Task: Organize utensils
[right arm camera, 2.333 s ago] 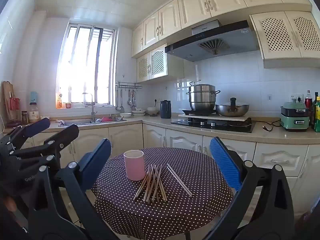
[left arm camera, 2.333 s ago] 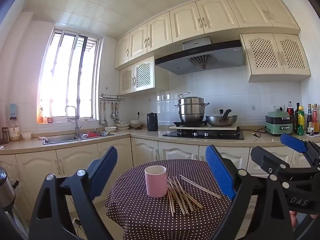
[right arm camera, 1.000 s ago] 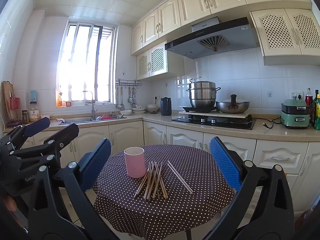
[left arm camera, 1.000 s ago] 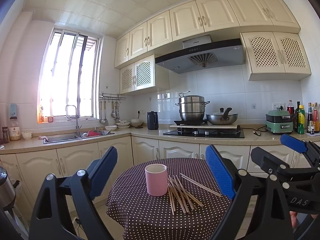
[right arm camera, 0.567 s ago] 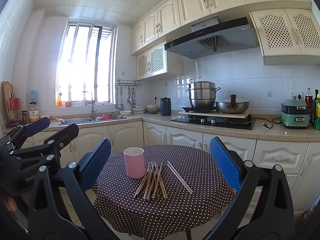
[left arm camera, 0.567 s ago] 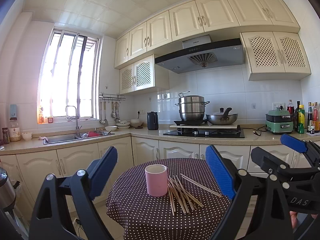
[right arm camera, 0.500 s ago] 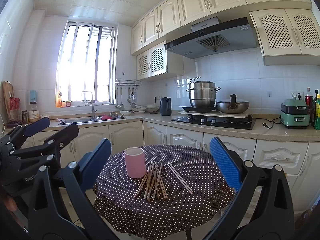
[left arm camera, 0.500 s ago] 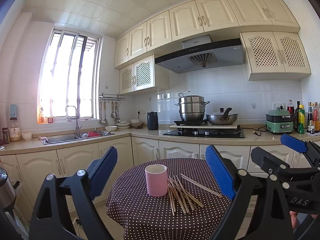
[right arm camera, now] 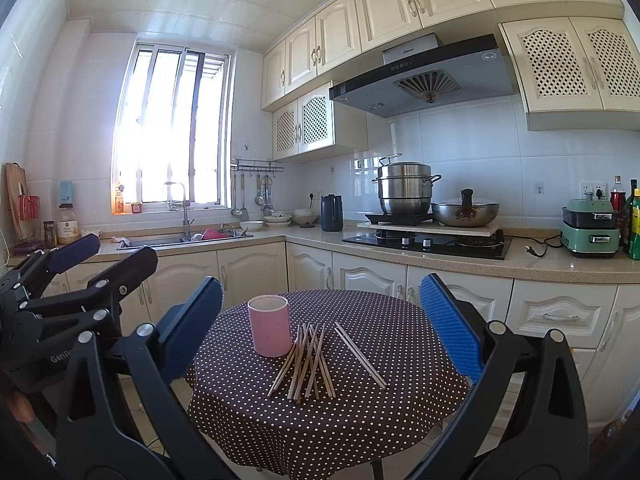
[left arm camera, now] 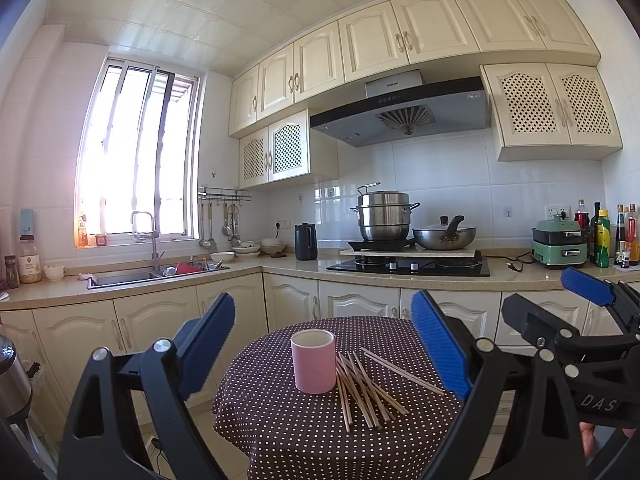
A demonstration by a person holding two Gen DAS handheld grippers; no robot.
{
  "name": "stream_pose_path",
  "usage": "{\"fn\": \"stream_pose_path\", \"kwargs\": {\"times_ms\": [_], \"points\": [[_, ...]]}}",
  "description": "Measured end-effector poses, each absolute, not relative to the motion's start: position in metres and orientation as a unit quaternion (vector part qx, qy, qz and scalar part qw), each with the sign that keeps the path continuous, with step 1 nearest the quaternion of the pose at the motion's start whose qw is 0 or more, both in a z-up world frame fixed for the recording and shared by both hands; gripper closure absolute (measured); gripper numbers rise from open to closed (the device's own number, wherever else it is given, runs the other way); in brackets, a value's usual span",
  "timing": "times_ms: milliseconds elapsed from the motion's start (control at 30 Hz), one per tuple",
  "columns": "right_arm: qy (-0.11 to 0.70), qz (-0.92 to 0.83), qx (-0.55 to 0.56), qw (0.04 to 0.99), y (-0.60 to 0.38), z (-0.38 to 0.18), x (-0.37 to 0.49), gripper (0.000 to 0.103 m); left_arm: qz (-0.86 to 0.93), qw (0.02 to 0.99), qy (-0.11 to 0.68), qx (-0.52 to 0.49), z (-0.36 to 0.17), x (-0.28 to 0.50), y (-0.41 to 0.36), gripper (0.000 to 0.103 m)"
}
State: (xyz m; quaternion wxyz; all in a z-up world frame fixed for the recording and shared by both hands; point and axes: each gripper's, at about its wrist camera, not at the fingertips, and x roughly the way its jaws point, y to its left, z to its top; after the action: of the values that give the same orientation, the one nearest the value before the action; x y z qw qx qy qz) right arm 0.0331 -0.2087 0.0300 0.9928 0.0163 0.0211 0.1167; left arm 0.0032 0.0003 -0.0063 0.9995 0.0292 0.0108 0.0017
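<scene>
Chopsticks (right arm camera: 310, 358) are seen lying loose on the tabletop (right arm camera: 360, 432), which is covered by a dark dotted cloth. Most are piled crosswise just beside a pink cup (right arm camera: 269, 331), on its right; two more lie a little apart, further right. The cup stands upright and appears to hold nothing.

The left tongs (left arm camera: 322, 344) and right tongs (right arm camera: 320, 320) are held back from the tabletop, both spread wide and gripping nothing. The chopsticks are framed between the fingers in each view.

No chopstick has yet been placed in the cup, so the task is judged to be at its start, with the approach step in hand. For the next move, one pair of tongs would need to be lowered to the pile and closed across a thin stick; the crossed sticks may be disturbed, and the cup may be tipped.
</scene>
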Motion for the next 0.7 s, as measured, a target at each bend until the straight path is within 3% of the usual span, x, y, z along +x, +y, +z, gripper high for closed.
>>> {"fn": "stream_pose_path", "kwargs": {"times_ms": [700], "points": [[0.025,0.117,0.015,0.993,-0.2070,0.0319,0.0346,0.006,0.004,0.999,0.013,0.029,-0.0059,0.0045,0.0007,0.015]]}}
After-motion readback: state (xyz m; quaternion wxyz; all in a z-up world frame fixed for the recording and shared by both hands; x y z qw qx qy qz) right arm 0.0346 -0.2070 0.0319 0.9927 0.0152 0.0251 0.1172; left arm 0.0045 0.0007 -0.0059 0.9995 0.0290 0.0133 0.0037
